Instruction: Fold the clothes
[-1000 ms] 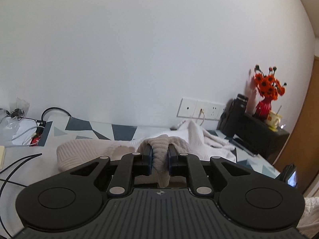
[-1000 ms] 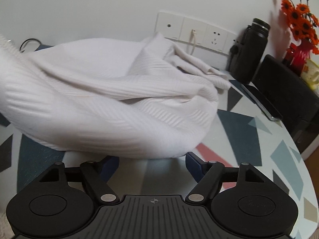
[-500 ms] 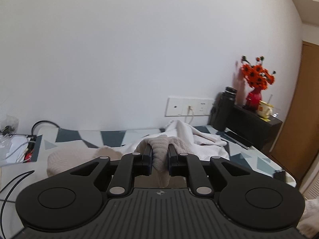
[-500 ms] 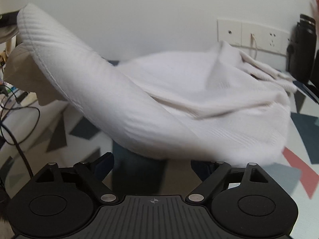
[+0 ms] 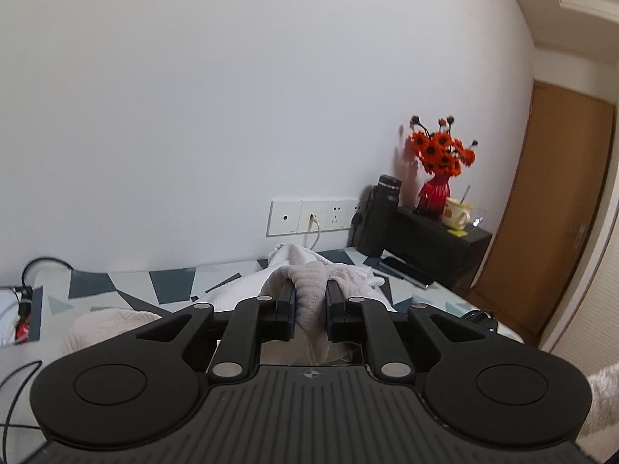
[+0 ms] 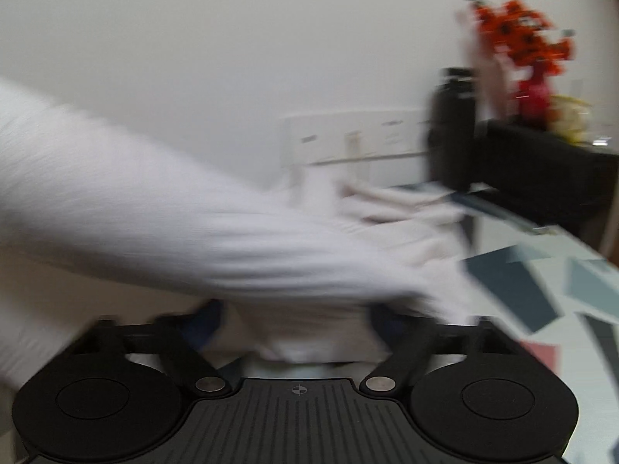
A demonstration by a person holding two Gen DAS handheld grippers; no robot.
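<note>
Knit garment (image 5: 309,294): cream-white ribbed fabric, bunched in soft folds; lying on table at 12 o'clock of both grippers, one fold raised.
Left gripper (image 5: 309,301): black matte plastic, blue-edged pads; jaws nearly closed, pinching a thick ribbed fold.
Right gripper (image 6: 298,328): black plastic, frame blurred; jaws about half apart, just been closing, fabric lying between them; pad contact not discernible.
Table (image 5: 174,286): smooth top, white with grey and dark-blue triangles.
Wall sockets (image 5: 309,218): flat white rectangular plate, 12 o'clock.
Flask (image 5: 381,220): black cylinder, 1 o'clock.
Flowers (image 5: 443,150): orange, in red vase, 1 o'clock.
</note>
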